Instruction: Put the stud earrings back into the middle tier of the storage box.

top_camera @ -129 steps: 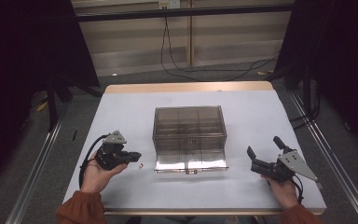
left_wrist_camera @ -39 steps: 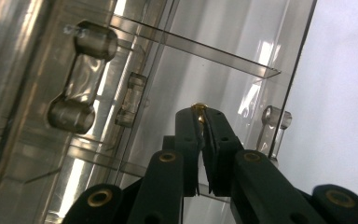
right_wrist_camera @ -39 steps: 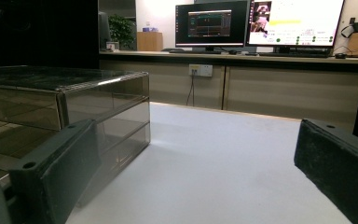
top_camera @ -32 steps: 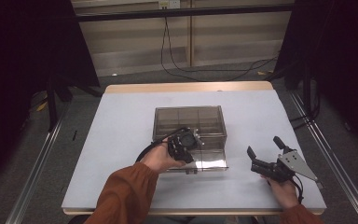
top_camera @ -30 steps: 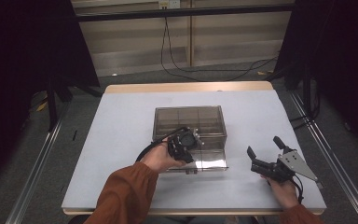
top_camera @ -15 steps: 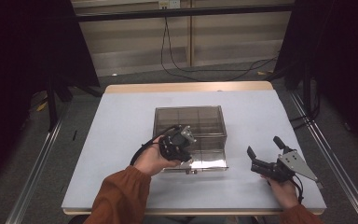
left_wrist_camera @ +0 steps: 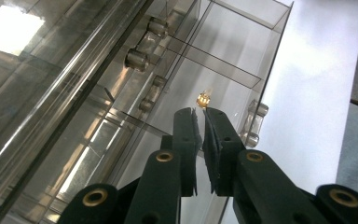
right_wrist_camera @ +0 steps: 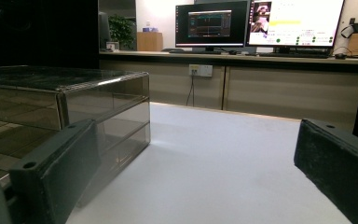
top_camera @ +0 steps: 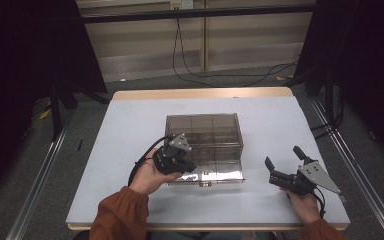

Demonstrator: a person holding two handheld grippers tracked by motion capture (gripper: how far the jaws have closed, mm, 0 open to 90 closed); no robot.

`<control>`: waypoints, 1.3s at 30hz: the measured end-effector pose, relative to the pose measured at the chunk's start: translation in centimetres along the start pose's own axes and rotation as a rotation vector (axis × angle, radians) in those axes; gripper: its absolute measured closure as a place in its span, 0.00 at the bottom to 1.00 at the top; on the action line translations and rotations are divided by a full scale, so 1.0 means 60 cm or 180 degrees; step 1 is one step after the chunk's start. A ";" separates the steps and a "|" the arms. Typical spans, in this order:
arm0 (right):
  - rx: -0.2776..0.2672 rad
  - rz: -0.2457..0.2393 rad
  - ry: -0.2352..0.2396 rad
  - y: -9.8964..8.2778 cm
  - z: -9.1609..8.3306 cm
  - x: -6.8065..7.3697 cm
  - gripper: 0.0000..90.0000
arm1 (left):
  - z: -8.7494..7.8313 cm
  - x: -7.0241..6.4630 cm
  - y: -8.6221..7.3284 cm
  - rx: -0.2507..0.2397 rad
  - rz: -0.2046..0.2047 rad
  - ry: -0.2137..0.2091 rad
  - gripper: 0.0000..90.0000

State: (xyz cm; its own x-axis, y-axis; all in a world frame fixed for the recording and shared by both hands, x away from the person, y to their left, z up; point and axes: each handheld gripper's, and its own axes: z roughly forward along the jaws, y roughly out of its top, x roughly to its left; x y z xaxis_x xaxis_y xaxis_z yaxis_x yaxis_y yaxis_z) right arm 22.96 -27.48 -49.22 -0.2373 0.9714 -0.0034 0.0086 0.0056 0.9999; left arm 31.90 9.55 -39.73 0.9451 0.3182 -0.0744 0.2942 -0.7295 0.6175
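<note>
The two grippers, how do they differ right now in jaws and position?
The left gripper has its jaws shut, nearly touching with nothing between them; the right gripper has its jaws spread wide open. The left gripper sits at the front of the clear drawer box, over its pulled-out drawer where a small gold piece lies; the right gripper rests on the white table, apart from the box. Both are black and hand-held.

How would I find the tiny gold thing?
Look at the smoky see-through drawer box in the middle of the white table. Its bottom drawer is pulled out, and the tiny gold thing lies inside, just past the left tool's tips: the lone shiny speck there.
</note>
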 end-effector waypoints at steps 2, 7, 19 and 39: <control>0.0004 0.0007 0.0001 0.000 0.000 0.000 0.00 | -0.003 0.000 -0.003 -0.0042 -0.0019 0.0003 0.93; 0.0001 0.0003 0.0003 0.000 0.000 0.000 0.00 | -0.017 0.000 -0.017 -0.0217 -0.0073 0.0019 0.90; 0.0002 0.0002 0.0001 0.000 0.000 0.000 0.00 | -0.066 0.021 -0.091 -0.0449 -0.0385 0.0172 0.89; 0.0004 0.0006 0.0002 0.000 0.000 0.000 0.00 | -0.082 0.066 -0.152 0.0196 -0.0522 0.0518 0.82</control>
State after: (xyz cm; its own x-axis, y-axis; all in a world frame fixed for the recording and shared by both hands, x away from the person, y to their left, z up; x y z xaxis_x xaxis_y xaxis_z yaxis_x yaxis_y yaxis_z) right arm 22.96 -27.46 -49.22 -0.2379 0.9713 -0.0017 0.0103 0.0043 0.9999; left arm 32.25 20.44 -41.81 0.8500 0.5254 -0.0395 0.4548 -0.6939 0.5582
